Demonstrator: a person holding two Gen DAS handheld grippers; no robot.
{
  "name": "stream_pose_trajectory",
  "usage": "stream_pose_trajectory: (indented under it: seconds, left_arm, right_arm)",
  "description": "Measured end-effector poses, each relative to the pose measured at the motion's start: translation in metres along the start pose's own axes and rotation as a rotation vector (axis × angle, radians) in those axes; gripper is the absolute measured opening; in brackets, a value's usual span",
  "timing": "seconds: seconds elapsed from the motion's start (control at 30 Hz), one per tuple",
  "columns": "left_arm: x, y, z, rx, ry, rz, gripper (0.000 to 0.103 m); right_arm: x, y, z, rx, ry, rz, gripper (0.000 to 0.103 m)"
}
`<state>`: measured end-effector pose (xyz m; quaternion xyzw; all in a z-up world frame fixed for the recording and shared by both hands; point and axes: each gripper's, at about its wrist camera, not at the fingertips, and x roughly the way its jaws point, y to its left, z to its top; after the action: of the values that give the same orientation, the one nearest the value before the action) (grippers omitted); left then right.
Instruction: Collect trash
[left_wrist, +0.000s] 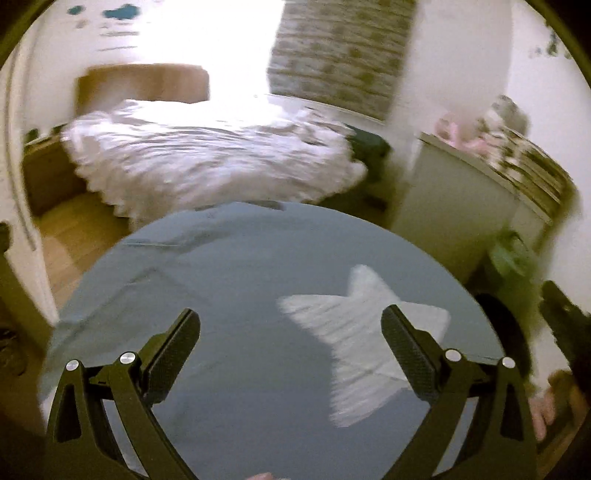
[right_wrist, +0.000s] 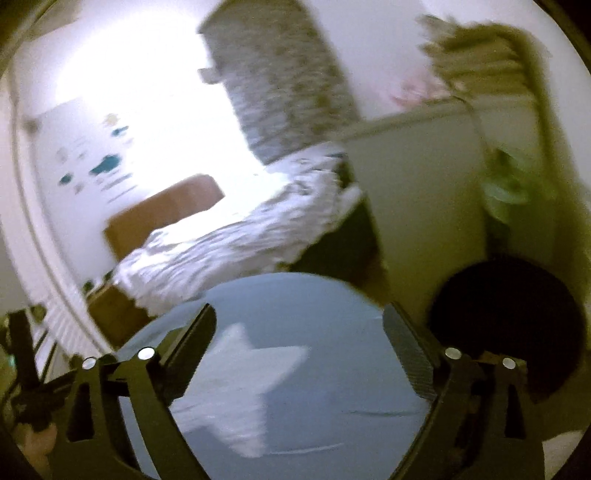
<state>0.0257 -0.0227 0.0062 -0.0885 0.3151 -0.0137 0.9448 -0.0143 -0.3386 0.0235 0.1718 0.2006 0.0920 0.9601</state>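
Observation:
A white, star-shaped crumpled sheet (left_wrist: 351, 325) lies flat on a round table covered in blue-grey cloth (left_wrist: 221, 258). My left gripper (left_wrist: 291, 312) hovers over the table, open, with nothing between its fingers; the sheet lies below and to the right, partly behind the right finger (left_wrist: 406, 354). My right gripper (right_wrist: 300, 308) is also open and empty above the same table (right_wrist: 332, 387). In the right wrist view the white sheet (right_wrist: 240, 369) lies beneath the left finger (right_wrist: 192, 350). Both views are blurred.
A round black object (right_wrist: 506, 321) sits low beside the table's right edge. Beyond the table are a bed with a rumpled white cover (left_wrist: 207, 155), a white cabinet (left_wrist: 454, 206) and a green plant (left_wrist: 513, 254). Wooden floor (left_wrist: 74, 236) shows at left.

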Motion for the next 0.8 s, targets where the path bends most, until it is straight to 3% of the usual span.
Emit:
stream_pose_trajectory:
  seconds: [0.13, 0.27, 0.43, 0.8]
  left_arm:
    - [-0.011, 0.022, -0.005, -0.034, -0.021, 0.062, 0.098]
    - [-0.020, 0.041, -0.009, -0.067, -0.048, 0.113, 0.098]
    - [-0.025, 0.048, -0.016, -0.077, -0.060, 0.170, 0.098]
    - [-0.032, 0.055, -0.023, -0.071, -0.063, 0.203, 0.098]
  right_arm:
    - [0.003, 0.062, -0.020, -0.105, -0.035, 0.001, 0.098]
    - [0.009, 0.099, -0.037, -0.185, -0.043, -0.021, 0.098]
    - [0.007, 0.116, -0.047, -0.267, -0.088, -0.066, 0.098]
    - [-0.001, 0.113, -0.048, -0.265, -0.135, -0.066, 0.098]
